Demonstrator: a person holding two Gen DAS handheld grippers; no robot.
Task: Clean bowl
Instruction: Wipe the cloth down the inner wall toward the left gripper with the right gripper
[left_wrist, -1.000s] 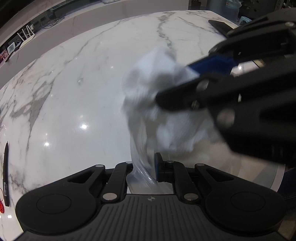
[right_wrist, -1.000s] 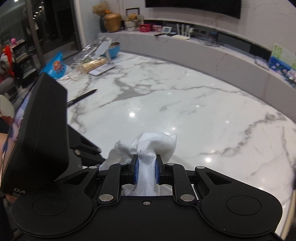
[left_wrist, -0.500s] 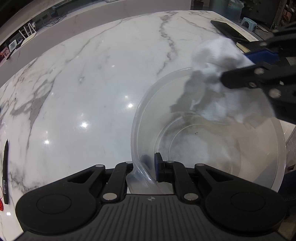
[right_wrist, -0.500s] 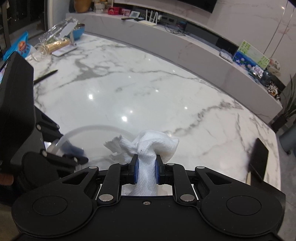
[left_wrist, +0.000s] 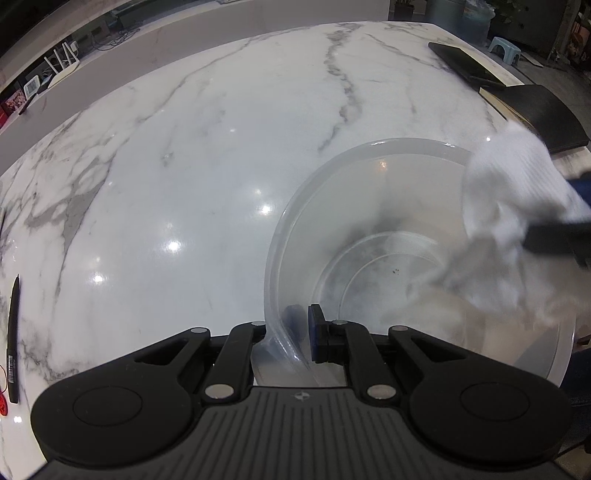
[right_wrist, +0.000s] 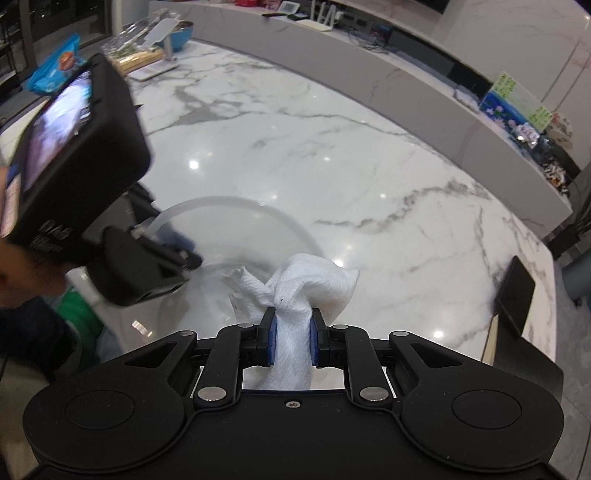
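The right gripper (right_wrist: 291, 341) is clamped tight on a bunched white paper towel (right_wrist: 299, 284), its blue pads (right_wrist: 272, 341) pressing the wad from both sides so that the crumpled top fans out above the fingers. From the left wrist camera, the towel (left_wrist: 513, 206) shows blurred at the bowl's far right rim, partly down inside against the wall, with the dark tip of the right gripper just beside it at the frame edge.

The left gripper (left_wrist: 291, 332) pinches the near rim of the clear plastic bowl (left_wrist: 369, 221), one finger inside and one outside the wall, closed down on the thin plastic. In the right wrist view that same gripper (right_wrist: 173, 247) reaches in from the left and grips the rim, its black camera housing above it and the person's left hand (right_wrist: 22, 266) behind.

The bowl sits on a white marble countertop (left_wrist: 221, 147) with grey veining, near its front edge. A few small dark specks lie on the bowl's bottom. A black pen (left_wrist: 13, 332) lies at the far left of the counter, and a flat dark slab (left_wrist: 465, 66) rests near the far right edge.
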